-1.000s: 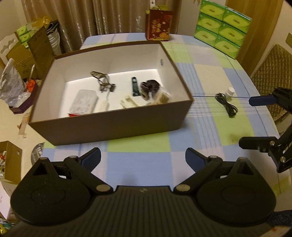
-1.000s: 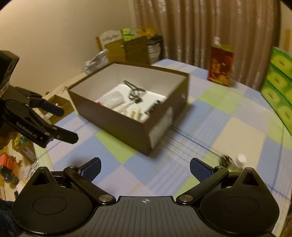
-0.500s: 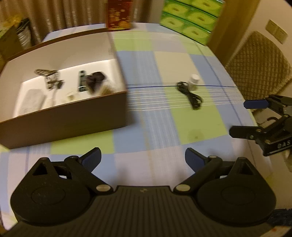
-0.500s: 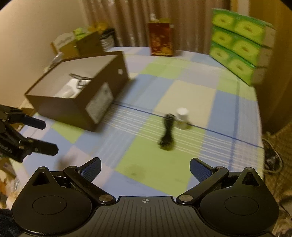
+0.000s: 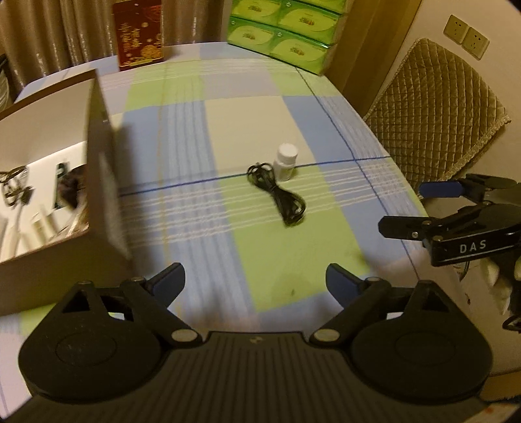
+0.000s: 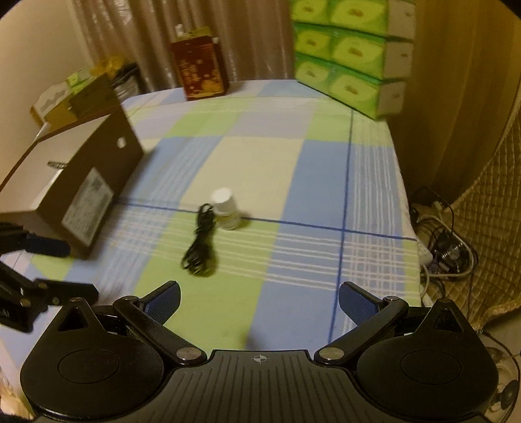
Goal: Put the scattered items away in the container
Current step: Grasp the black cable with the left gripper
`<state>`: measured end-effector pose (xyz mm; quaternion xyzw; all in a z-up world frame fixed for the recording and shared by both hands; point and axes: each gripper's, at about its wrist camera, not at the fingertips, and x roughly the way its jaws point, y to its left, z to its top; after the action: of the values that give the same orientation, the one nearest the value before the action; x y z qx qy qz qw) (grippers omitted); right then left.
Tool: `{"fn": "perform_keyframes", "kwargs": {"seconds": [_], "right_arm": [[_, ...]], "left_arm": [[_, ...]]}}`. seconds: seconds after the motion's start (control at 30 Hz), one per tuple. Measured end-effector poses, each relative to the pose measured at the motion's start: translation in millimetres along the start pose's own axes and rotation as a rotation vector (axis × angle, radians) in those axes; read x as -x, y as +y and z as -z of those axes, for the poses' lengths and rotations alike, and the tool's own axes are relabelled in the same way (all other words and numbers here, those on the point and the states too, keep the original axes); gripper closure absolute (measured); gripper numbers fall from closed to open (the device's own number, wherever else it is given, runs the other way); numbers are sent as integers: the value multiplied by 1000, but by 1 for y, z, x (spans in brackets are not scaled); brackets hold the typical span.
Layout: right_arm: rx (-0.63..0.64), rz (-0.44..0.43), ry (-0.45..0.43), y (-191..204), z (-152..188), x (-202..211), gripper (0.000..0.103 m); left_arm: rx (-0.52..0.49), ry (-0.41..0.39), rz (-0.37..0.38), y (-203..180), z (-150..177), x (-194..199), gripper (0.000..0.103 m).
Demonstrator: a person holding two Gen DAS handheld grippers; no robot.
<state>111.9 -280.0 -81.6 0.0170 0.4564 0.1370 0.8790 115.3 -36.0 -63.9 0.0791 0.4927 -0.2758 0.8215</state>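
Observation:
A coiled black cable (image 5: 280,195) (image 6: 200,242) lies on the checked tablecloth, and a small white pill bottle (image 5: 286,162) (image 6: 226,208) stands upright against its far end. The brown cardboard box (image 5: 107,182) (image 6: 91,182), white inside, sits to the left with several small items in it. My left gripper (image 5: 254,273) (image 6: 81,270) hovers short of the cable; its jaws are closing with nothing between them. My right gripper (image 6: 259,291) (image 5: 401,206) is open and empty, near the table's right edge, also short of the cable.
A red gift box (image 5: 138,32) (image 6: 202,68) and stacked green tissue boxes (image 5: 286,29) (image 6: 348,55) stand at the table's far end. A chair with a quilted cover (image 5: 433,120) is beyond the right edge. Tangled wires (image 6: 443,247) lie on the floor there.
Both views have swung right, from the box to the cable and bottle, which now look closer. Both grippers moved right and lower. The left jaws stand slightly narrower.

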Motion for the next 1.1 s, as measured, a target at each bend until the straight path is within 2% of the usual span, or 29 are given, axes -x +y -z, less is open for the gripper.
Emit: {"fn": "perform_keyframes", "kwargs": {"seconds": [0.13,0.4,0.67,0.9,1.1], "right_arm": [[-15,1,12,-15,-8,-15,2],[-62,6,29,-41,-21,-41,2],[-92,1,46,-61,-26,-55,2],[-90,-15,55,-62,-30,-66,2],[-64,-39,53,-54,-37,-75,2]], "left_arm": [[1,9,24,-7,-13,-21,20],[0,17,42,-19,-38,-62,22],[-11,48,33,-25,-55,-98,32],[-14,75,9,-19,-66,-119,38],[5,88,-2,-10,-70,-130,53]]}}
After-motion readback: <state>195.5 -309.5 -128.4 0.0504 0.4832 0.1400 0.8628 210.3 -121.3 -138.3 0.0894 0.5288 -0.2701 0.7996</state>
